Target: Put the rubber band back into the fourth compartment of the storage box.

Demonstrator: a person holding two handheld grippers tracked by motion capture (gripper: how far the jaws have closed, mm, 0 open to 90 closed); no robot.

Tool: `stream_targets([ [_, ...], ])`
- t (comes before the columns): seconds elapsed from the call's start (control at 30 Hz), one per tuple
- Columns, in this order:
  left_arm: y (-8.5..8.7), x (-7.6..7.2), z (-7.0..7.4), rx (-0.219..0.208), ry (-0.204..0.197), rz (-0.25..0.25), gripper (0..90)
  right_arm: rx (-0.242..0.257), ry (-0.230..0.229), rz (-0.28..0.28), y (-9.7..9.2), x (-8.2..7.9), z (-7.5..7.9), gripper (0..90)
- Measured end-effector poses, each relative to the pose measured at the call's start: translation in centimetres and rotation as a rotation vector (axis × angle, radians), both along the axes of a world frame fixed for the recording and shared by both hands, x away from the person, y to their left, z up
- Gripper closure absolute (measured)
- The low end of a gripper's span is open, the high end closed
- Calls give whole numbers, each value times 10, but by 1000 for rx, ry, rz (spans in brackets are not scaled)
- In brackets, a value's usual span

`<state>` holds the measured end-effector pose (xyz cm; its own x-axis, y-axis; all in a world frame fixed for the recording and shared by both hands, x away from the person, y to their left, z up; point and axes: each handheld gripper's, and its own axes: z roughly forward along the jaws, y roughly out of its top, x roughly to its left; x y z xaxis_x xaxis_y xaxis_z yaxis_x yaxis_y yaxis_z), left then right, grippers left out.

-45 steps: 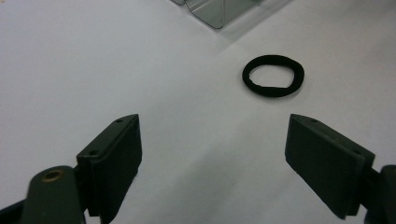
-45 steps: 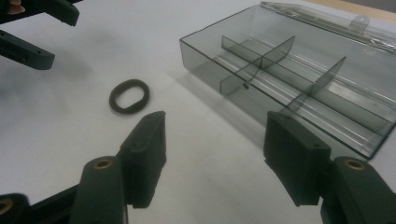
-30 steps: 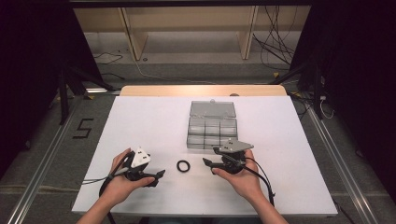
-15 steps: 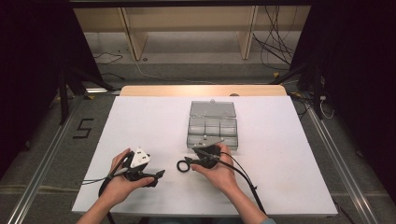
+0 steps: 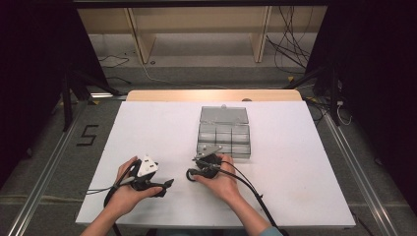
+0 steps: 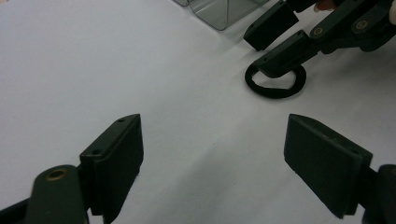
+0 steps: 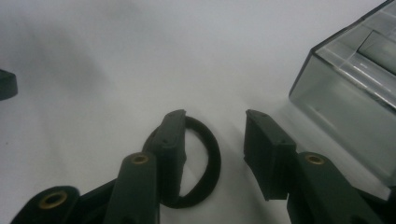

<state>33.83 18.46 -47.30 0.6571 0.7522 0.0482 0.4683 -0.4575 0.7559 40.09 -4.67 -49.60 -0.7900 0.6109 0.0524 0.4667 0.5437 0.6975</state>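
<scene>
White table (image 5: 147, 128), clear compartment box (image 5: 223, 132) near its middle, a gripper in each hand.
The black ring (image 7: 203, 158) lay flat just in front of the box; the right gripper (image 7: 212, 140) had one jaw inside the ring, jaws closing, not yet pinching. The left gripper (image 6: 212, 154) rested wide open, holding nothing.

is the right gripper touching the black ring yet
Touching. In the right gripper view, one jaw of the right gripper, whose jaws have just been closing, sits inside the black ring against its band; the other jaw stands clear outside.
</scene>
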Motion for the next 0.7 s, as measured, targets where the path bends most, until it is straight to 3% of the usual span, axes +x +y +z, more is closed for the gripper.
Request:
stream_targets([
  [0.13,0,0,0,-2,-2,0,195,-19,4,2,1,0,-1,623],
  [0.3,0,0,0,1,-1,-3,195,-72,-29,18,4,-1,1,699],
  [0.7,-1,0,0,2,-1,-5,197,-82,-15,11,8,-3,1,870],
])
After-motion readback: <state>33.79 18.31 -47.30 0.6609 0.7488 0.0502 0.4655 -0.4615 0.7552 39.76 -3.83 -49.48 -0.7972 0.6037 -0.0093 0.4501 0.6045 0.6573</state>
